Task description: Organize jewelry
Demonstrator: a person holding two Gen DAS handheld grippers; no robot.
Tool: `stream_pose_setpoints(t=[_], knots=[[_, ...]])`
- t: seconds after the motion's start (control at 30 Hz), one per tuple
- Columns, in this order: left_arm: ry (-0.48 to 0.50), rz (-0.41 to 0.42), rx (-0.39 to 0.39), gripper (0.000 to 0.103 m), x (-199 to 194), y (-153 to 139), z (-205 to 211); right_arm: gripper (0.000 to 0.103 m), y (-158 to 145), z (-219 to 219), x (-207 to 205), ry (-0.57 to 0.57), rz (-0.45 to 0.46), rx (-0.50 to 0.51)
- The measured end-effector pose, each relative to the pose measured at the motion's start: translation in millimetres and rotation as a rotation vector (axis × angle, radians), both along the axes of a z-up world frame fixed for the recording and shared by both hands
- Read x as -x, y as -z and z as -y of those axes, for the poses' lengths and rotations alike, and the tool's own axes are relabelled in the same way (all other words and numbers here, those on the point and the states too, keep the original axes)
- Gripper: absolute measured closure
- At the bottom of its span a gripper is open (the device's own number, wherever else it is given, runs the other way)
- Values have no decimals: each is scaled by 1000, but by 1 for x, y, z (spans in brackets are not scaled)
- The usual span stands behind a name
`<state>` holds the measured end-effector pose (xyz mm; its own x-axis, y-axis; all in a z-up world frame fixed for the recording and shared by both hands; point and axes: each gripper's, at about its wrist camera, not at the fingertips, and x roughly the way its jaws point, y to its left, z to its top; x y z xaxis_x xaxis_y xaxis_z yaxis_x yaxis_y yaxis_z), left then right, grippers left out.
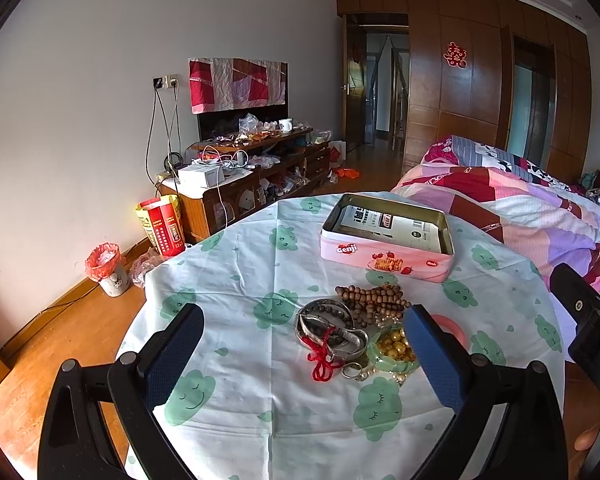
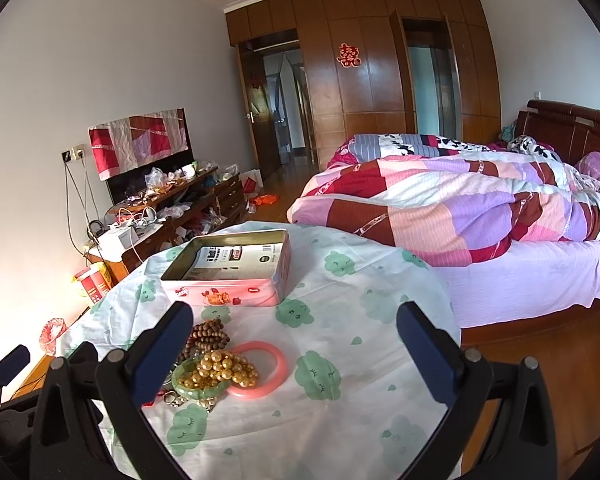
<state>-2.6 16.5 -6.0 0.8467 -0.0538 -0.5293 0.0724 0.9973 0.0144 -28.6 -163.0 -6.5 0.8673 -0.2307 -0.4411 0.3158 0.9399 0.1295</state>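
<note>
In the left wrist view, a bin lined with a red bag stands on the wooden floor at the lower left, with a red and yellow bag just beyond it against the wall. The left gripper fills the bottom of the frame with its blue-padded fingers spread wide, holding nothing, above a table covered in a white cloth with green clouds. Between the fingers, right of centre, lies the jewelry pile: a silver bangle with a red cord across it, a wooden bead string behind, and a green bangle with gold beads on it beside the right finger. Above the pile, well apart from it, sits an open pink tin with printed paper inside.

In the right wrist view, the same tin is left of centre; the pile sits lower left, partly behind the left finger, and a pink bangle touches the green one. The right gripper is also spread wide and empty over the cloth. A bed with a patchwork quilt fills the right side.
</note>
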Motion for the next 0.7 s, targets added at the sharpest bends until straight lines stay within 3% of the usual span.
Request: stream_pose_setpoints(t=[0.7], knots=[[-1, -4, 4, 3, 1, 4, -1, 0, 7, -1, -2, -1, -23, -11]])
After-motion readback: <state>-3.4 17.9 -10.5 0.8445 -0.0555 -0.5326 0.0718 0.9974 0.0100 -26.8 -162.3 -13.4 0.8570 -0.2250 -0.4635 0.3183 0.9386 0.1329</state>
